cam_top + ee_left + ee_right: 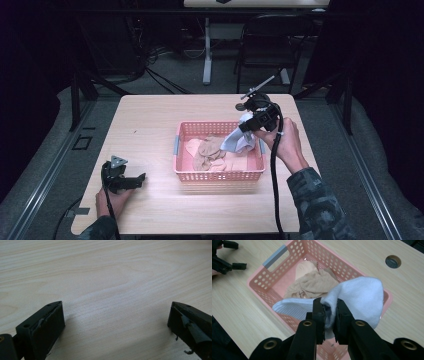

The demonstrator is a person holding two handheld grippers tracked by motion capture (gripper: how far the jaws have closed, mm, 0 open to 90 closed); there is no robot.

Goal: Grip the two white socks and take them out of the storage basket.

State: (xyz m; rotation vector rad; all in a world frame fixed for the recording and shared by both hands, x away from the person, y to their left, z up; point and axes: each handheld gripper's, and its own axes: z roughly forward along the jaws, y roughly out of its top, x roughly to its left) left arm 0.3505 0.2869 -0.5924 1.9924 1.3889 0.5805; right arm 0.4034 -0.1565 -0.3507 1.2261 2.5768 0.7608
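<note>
Pale wood table, dark room behind. Your right gripper is clamped on a white sock, pinched at a fold and lifted over the right end of the pink basket; beige socks lie below inside. The sock's long axis runs crosswise to the jaws, ends drooping both sides. Your left gripper rests wide open and empty, well apart at the table's near left. No readable writing.

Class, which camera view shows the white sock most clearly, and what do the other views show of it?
The right gripper view: the white sock fills the centre, pinched between the right hand-held gripper jaws above the pink basket. The high view shows the sock small, hanging over the basket's right end. The left gripper view looks at the wooden table.
</note>
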